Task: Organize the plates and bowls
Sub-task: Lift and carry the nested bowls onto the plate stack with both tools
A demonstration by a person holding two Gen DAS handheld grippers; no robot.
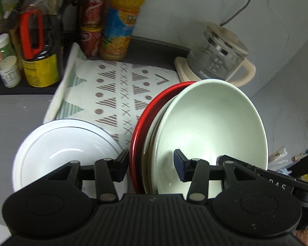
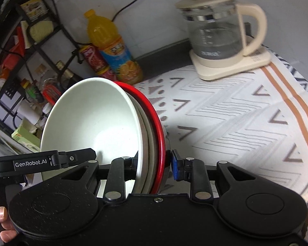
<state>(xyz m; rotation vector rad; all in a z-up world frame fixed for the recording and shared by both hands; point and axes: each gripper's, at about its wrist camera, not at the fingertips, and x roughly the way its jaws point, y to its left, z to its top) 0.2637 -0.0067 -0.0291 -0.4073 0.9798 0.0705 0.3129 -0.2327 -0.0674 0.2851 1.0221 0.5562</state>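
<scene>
Step in hand: I judge I am lifting a nested set of dishes held on edge, to bring it to the white plate point(image 1: 65, 151) or a free spot on the patterned cloth point(image 1: 121, 94).

Stack: pale green bowl point(image 1: 211, 127) in front, a cream dish behind it, red plate point(image 1: 140, 127) at the back; all tilted near upright, nested rim to rim.

Right gripper point(image 2: 154, 164): fingers clenched across the stack's lower rim at 6 o'clock in its view; blue pad point(image 2: 175, 167) touches the red plate's back, the other finger is inside the bowl.

Left gripper point(image 1: 151, 164): its two fingers stand wide apart, astride the same rim at 6 o'clock. Outer finger just beside the red plate, inner finger inside the bowl. I cannot tell whether either pad touches, so I log it as released.

White plate: flat on the counter, 9 o'clock from the stack in the left view, apart from it.

Hazards: glass kettle point(image 2: 217, 32) at 1 o'clock in the right view, orange juice bottle point(image 2: 113, 47) at 12; both are near the stack's top edge.

How to do it well: I would keep the right grip firm, close the left before tilting, lay the stack down red plate first, low and slow, since nested glazed dishes will likely slide.
</scene>
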